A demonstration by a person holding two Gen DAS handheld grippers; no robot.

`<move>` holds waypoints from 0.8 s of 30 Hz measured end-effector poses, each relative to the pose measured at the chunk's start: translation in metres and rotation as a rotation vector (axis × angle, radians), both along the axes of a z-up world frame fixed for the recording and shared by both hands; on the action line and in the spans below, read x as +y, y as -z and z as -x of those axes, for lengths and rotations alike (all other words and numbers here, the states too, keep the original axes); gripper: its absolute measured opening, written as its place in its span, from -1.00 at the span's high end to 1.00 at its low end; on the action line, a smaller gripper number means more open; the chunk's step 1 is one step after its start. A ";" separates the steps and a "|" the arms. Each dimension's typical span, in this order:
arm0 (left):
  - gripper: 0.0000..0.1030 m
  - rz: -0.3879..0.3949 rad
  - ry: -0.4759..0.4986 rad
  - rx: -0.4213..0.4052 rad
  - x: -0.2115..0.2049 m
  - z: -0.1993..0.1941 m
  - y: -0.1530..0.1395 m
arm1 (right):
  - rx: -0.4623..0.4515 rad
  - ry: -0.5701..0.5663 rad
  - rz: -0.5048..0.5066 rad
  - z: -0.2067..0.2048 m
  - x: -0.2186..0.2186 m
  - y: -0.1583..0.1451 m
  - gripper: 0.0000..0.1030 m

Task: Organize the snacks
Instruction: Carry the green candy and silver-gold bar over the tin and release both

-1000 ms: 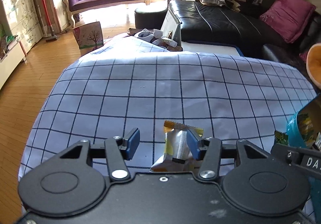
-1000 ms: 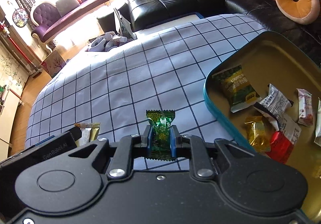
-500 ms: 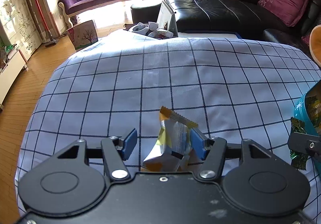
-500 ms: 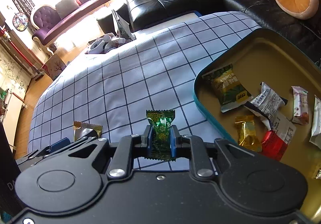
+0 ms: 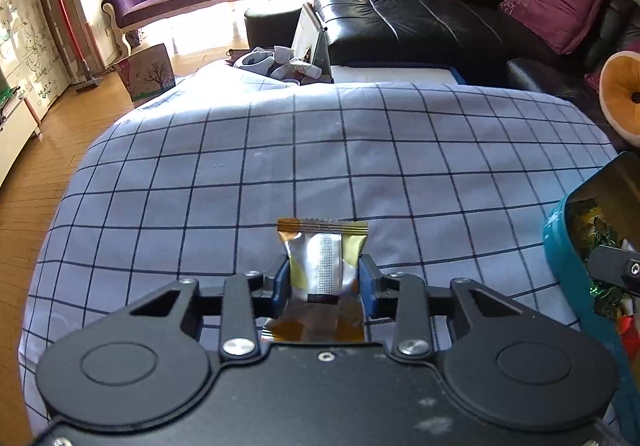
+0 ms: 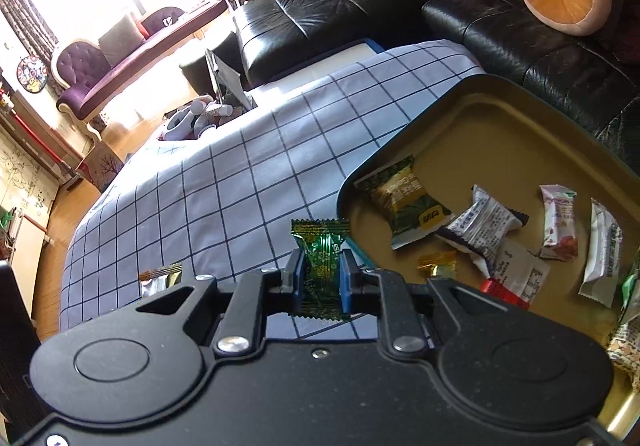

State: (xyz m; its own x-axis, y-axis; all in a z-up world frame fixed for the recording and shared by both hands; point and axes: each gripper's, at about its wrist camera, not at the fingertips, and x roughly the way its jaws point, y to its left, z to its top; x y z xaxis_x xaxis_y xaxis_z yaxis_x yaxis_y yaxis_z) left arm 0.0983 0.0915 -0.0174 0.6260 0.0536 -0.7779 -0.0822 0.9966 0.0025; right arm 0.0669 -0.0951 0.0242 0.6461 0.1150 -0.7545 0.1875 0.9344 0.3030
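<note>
Both fingers pairs pinching: left gripper [image 5: 324,280] gold packet [image 5: 322,266], right gripper [image 6: 320,274] green candy [image 6: 320,258].

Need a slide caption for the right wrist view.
Right gripper carries a green candy toward the snack tin.

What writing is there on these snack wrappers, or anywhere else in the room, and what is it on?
Nothing reads with certainty.
green-and-gold packet in the tin: printed name, blurred; perhaps begins "Ca".
green candy wrapper: a few light letters, unreadable.
white packets: fine print, too small.
gold packet: no text visible.
cabinet: handwriting, too blurred.
</note>
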 end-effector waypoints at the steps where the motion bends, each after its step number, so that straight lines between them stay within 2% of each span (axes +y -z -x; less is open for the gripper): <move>1: 0.32 0.021 0.005 -0.008 -0.003 0.002 -0.005 | -0.006 0.012 -0.008 0.001 -0.006 -0.002 0.50; 9: 0.32 0.148 0.082 -0.040 -0.041 0.010 -0.031 | -0.035 0.135 -0.055 0.008 -0.063 -0.011 0.50; 15: 0.32 0.230 0.214 -0.051 -0.097 0.021 -0.047 | -0.054 0.234 -0.058 0.018 -0.104 -0.014 0.49; 24: 0.32 0.257 0.398 0.017 -0.181 0.037 -0.037 | -0.062 0.299 -0.046 0.028 -0.144 -0.011 0.50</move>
